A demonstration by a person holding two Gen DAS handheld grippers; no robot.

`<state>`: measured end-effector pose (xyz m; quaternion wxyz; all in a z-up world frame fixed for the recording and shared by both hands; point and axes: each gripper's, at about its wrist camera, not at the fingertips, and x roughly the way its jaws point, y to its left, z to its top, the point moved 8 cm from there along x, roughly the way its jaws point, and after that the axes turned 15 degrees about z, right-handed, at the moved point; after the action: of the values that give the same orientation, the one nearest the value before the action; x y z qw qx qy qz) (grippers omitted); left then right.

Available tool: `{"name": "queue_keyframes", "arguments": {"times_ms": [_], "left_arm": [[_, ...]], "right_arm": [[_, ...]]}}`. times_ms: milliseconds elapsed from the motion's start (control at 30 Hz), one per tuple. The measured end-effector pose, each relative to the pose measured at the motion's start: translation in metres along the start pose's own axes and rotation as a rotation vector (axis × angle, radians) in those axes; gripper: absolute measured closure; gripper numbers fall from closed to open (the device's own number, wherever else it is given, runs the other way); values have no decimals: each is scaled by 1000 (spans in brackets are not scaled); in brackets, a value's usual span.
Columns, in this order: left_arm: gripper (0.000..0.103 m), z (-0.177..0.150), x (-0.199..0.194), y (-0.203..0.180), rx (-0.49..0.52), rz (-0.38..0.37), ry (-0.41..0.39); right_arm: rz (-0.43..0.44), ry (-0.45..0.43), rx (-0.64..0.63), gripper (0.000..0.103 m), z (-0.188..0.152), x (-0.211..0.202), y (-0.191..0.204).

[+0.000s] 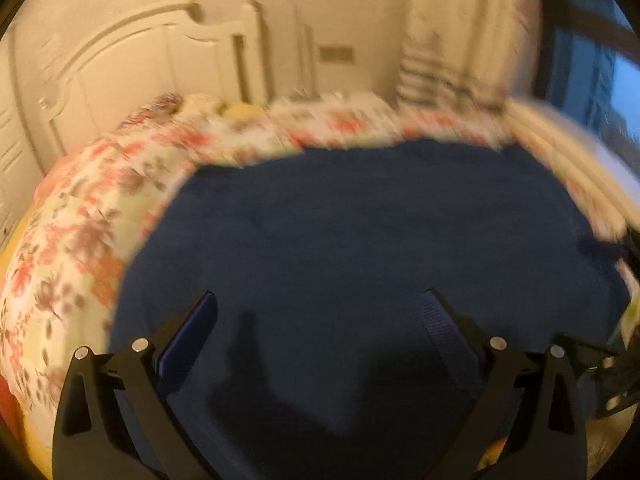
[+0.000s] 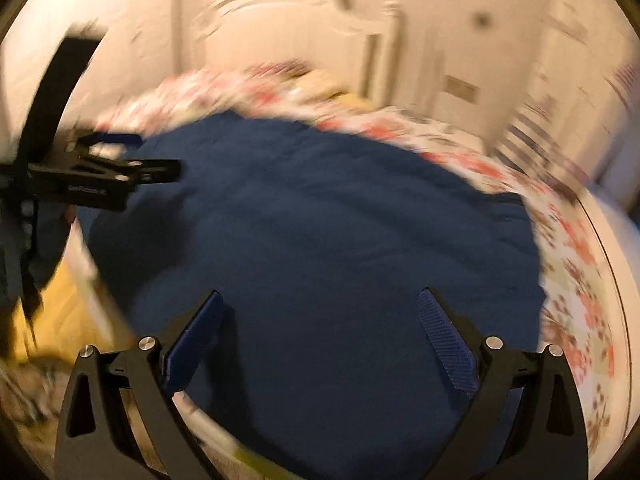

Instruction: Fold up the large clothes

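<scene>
Navy garment (image 1: 360,240) lies spread on the floral bed (image 1: 80,220), left gripper (image 1: 320,320) and right gripper (image 2: 320,320) above it, jaws released.

A dark blue garment (image 2: 320,232) lies spread flat over a floral bedspread (image 2: 576,280). The right gripper (image 2: 320,308) hangs above its near edge, jaws wide apart and empty. The left gripper (image 2: 120,176) shows at the garment's left edge, blurred.

Home bedrm, floral bed (image 1: 92,216), white headboard (image 1: 132,64)
</scene>
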<state>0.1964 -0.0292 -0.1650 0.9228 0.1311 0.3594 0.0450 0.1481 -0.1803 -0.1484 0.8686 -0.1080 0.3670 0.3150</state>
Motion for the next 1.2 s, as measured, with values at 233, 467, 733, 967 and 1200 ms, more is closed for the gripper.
{"name": "queue_keyframes", "arguments": {"times_ms": [233,467,733,967,1200], "left_arm": [[2,-28,6,12,-5,-4,-36],[2,-38,8,30,-27,12,-49],[2,-37,10,30,-24,32,-48],[2,-38,12,31,-22,28,-46],[2,-38,16,29,16,6,-35]], "right_arm": [[-26,-16,48,8,-27,-13,-20],[-110,-107,348,8,-105,-77,-84],[149,-244,607,10,-156,-98,-63],[214,-272,615,15,-133,-82,-55],[247,-340,840,4,-80,-36,-85]]}}
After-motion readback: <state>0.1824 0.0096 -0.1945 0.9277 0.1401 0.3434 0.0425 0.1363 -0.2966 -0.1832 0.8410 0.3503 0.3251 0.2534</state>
